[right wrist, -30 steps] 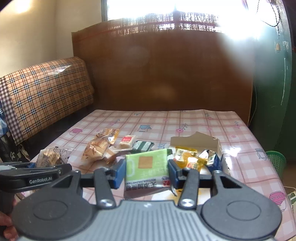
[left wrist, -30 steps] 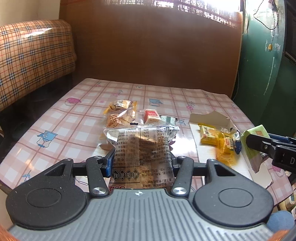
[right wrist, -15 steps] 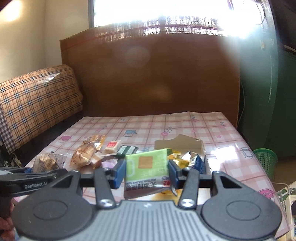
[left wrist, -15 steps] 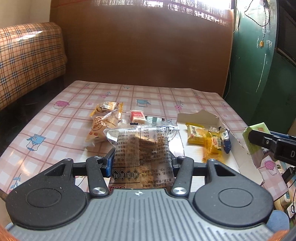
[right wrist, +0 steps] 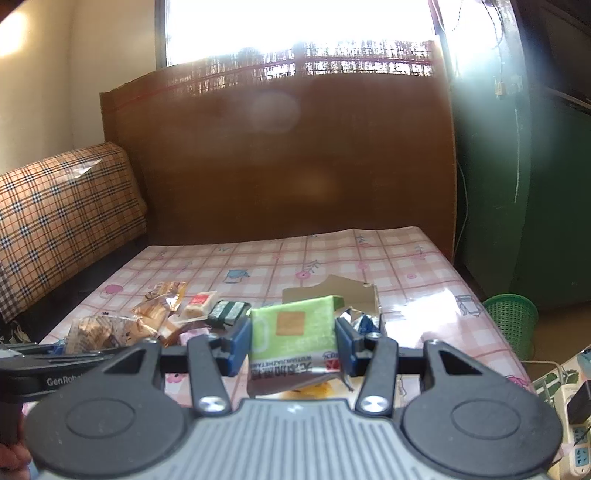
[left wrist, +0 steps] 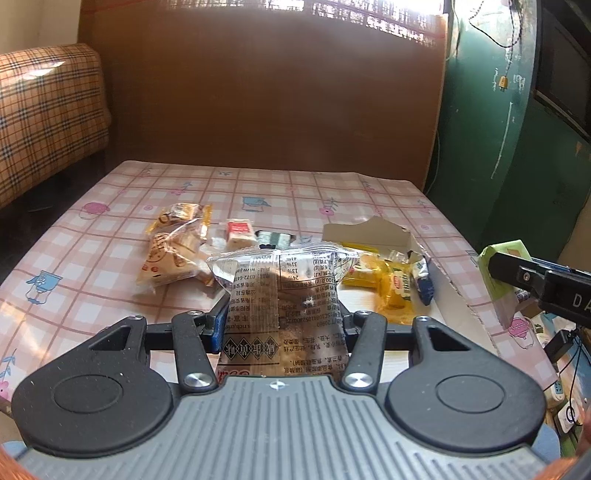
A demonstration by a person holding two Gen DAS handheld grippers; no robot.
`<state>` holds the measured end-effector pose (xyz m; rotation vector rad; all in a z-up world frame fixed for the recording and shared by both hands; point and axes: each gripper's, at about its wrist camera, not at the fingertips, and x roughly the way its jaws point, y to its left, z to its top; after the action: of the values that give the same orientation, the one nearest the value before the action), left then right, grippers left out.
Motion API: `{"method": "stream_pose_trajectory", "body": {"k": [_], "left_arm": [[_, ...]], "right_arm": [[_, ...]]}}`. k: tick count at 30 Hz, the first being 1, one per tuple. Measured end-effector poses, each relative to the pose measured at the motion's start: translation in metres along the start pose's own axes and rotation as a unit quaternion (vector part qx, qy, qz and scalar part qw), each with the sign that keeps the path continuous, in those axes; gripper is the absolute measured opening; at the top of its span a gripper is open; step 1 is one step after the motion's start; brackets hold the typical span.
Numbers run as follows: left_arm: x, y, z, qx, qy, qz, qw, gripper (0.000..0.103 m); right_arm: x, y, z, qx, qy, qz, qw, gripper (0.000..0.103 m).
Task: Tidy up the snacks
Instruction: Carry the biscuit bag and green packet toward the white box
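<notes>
A clear printed snack packet (left wrist: pixel 284 295) is clamped between the jaws of the left gripper (left wrist: pixel 282 325), above the checked tablecloth (left wrist: pixel 110 258). A green snack packet (right wrist: pixel 293 332) is gripped by the right gripper (right wrist: pixel 291 343), near the open cardboard box (left wrist: pixel 439 291) where 2 or more yellow snacks (left wrist: pixel 391 288) lie.

**A room in a home**

This looks like a living room in someone's house. A sofa (right wrist: pixel 55 206) with a check pattern stands by the wall. Next to it is a table (left wrist: pixel 295 192) with a pink check cloth that has little cartoon pictures on it. Snacks (left wrist: pixel 173 254) lie on the cloth. A tall brown board (right wrist: pixel 295 166) stands behind the table, and bright sun comes in through a window (right wrist: pixel 295 29) above it. A green basket (right wrist: pixel 511 317) sits on the floor. A green door (left wrist: pixel 517 129) is on the right.
</notes>
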<state>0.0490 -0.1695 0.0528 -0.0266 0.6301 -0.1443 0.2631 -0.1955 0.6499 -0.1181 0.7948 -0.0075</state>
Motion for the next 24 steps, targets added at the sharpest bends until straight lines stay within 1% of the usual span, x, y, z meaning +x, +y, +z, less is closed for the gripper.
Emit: {"method": "stream_pose_trajectory", "body": {"k": [11, 24], "left_arm": [[-0.001, -0.019, -0.001, 0.019, 0.009, -0.031, 0.9993, 0.062], [0.018, -0.041, -0.007, 0.035, 0.029, -0.065, 0.9969, 0.062]], "right_arm": [[-0.005, -0.017, 0.000, 0.012, -0.009, -0.018, 1.000, 0.048], [0.000, -0.030, -0.006, 0.018, 0.000, -0.030, 0.999, 0.048]]}}
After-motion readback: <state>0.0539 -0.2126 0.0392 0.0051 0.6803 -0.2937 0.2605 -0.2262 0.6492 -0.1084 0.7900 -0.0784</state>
